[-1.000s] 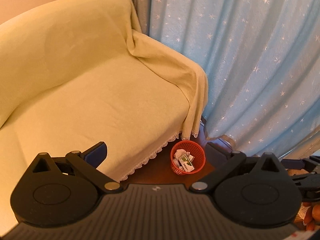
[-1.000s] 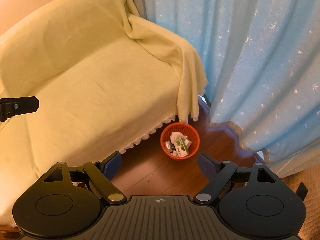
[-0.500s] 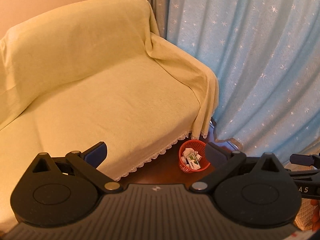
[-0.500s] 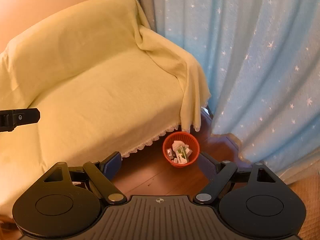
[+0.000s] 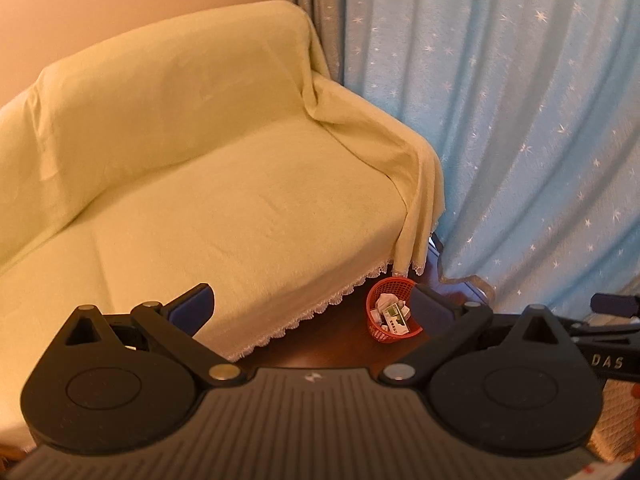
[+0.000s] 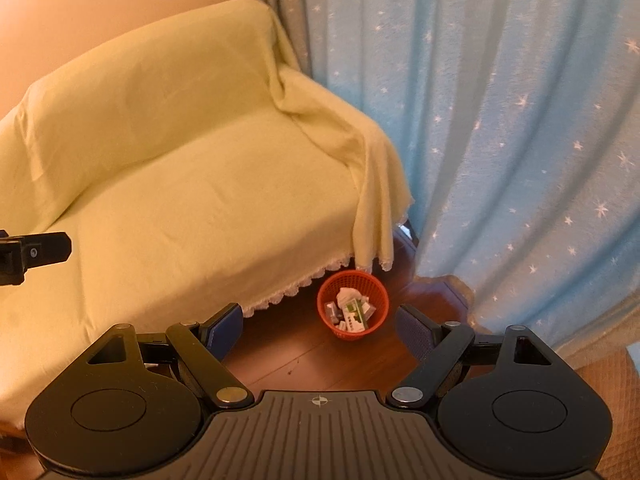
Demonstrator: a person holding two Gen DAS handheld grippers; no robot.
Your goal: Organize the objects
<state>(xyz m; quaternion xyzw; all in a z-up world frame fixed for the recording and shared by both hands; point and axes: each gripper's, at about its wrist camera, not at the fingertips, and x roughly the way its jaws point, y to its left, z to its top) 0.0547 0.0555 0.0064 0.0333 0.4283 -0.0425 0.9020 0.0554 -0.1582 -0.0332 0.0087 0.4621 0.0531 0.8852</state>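
Left tool (image 5: 310,306) and right tool (image 6: 318,326): fingers spread apart, empty, above the wooden floor (image 6: 304,354) near a red wastebasket (image 6: 354,300) holding paper scraps beside the covered sofa (image 6: 192,184).

Red basket (image 5: 390,312) right rim hidden behind left gripper's (image 5: 310,308) blue pad, contents too small to identify; sofa (image 6: 180,184) cut off at left edge; box print unreadable.

Red basket (image 6: 353,309) upright, holding scraps
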